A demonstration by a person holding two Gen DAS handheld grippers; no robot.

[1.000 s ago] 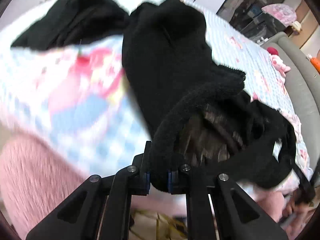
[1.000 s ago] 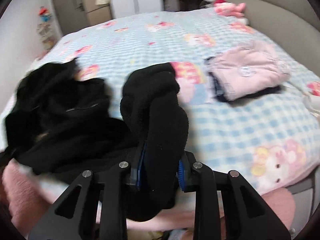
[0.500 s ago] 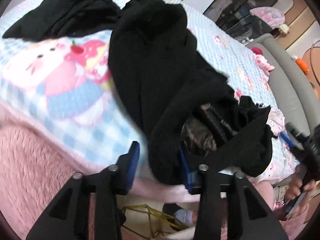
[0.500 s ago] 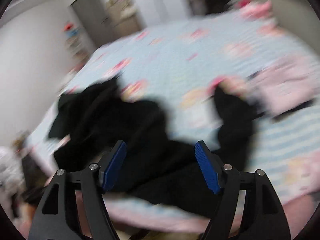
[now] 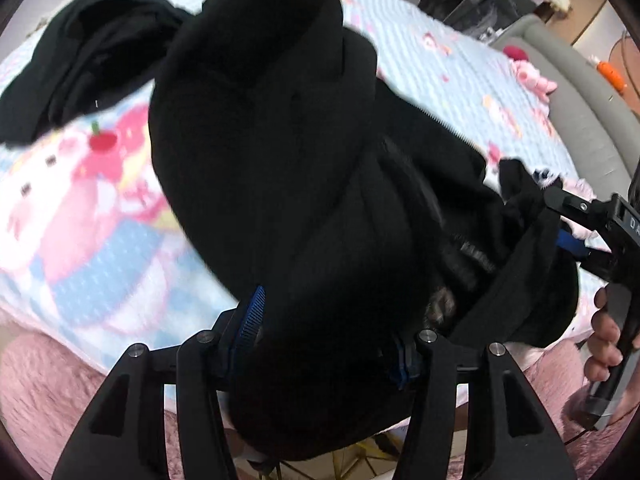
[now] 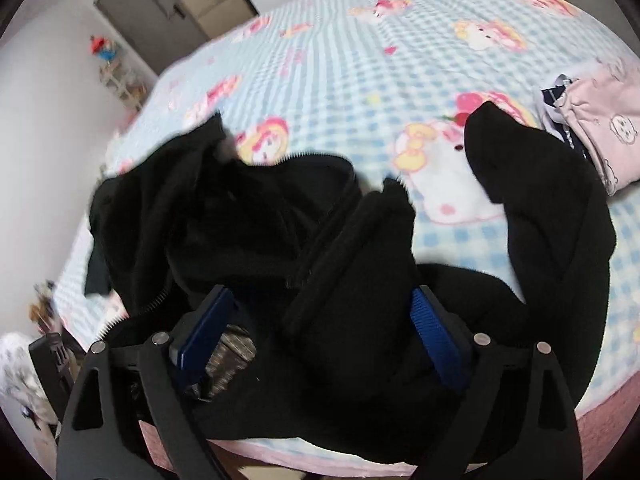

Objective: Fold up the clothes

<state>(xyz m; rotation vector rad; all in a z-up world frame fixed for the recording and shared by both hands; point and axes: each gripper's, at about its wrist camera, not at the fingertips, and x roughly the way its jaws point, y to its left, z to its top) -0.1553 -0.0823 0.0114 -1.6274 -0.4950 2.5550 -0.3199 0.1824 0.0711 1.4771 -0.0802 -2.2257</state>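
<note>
Black garment (image 6: 280, 240): one; folded clothes (image 6: 600, 128): one stack

A blue-checked cartoon bedspread (image 6: 320, 64) carries a crumpled black fleece jacket (image 6: 280, 240) and folded pink clothes (image 6: 600, 128).

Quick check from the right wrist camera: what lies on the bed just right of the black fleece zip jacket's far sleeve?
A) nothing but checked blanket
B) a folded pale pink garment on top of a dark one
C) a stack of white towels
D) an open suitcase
B: a folded pale pink garment sits on a dark one, just right of the black fleece zip jacket's sleeve.
</note>
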